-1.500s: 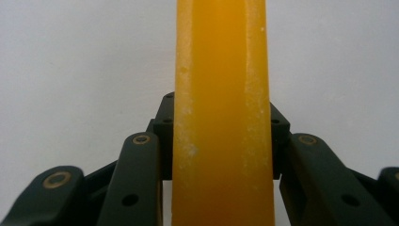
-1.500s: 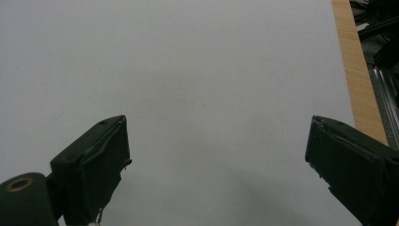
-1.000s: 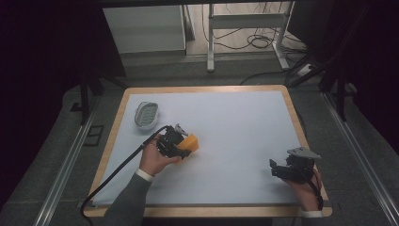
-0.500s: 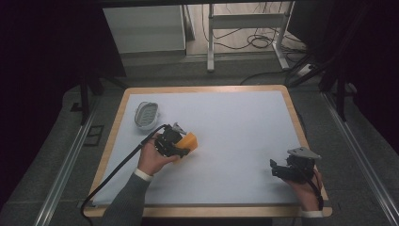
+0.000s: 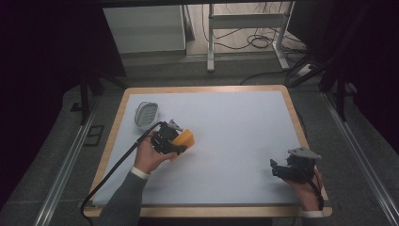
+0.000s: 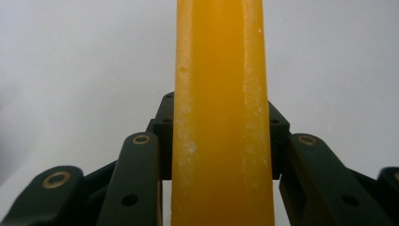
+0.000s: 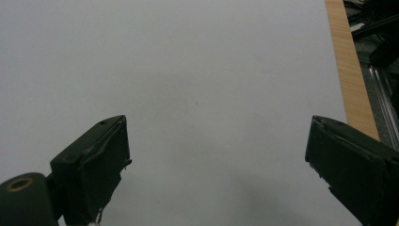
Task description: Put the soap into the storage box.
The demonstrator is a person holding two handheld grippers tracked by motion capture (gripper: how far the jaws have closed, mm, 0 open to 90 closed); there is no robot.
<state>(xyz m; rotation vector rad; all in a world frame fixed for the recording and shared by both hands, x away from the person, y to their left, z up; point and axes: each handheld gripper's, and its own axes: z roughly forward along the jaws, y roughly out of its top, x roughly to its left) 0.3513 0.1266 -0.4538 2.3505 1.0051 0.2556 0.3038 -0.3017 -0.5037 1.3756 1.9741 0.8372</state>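
1. A person's left gripper (image 5: 181, 143) clamps its fingers (image 6: 141, 179) on a yellow-orange bar of soap (image 5: 184, 140), carried over the left half of the white-topped bench (image 5: 235, 122); in the left gripper view the bar (image 6: 221, 117) stands upright between the two black fingers, pinched at its narrow sides.

2. A small grey ribbed soap dish (image 5: 146, 114) sits near the far-left corner of the bench, just beyond the held bar and apart from it; judging by how close it lies, it looks like the place the bar is bound for.

3. The right gripper (image 5: 281, 170) rests near the right front corner, its fingers (image 7: 91, 165) spread wide with nothing between them and bare bench surface ahead.

4. To do the step well, the grip should probably stay firm, since soap is slick and the hold is on a thin edge; the bar would need to be turned flat and lowered level into the dish before release, not dropped from height.

5. Room is generous: the middle and right of the bench lie open. The tight spots are the wooden rim (image 5: 117, 122) just left of the dish and the trailing cable (image 5: 117, 165) running back along the left forearm, which could snag on a fast swing.
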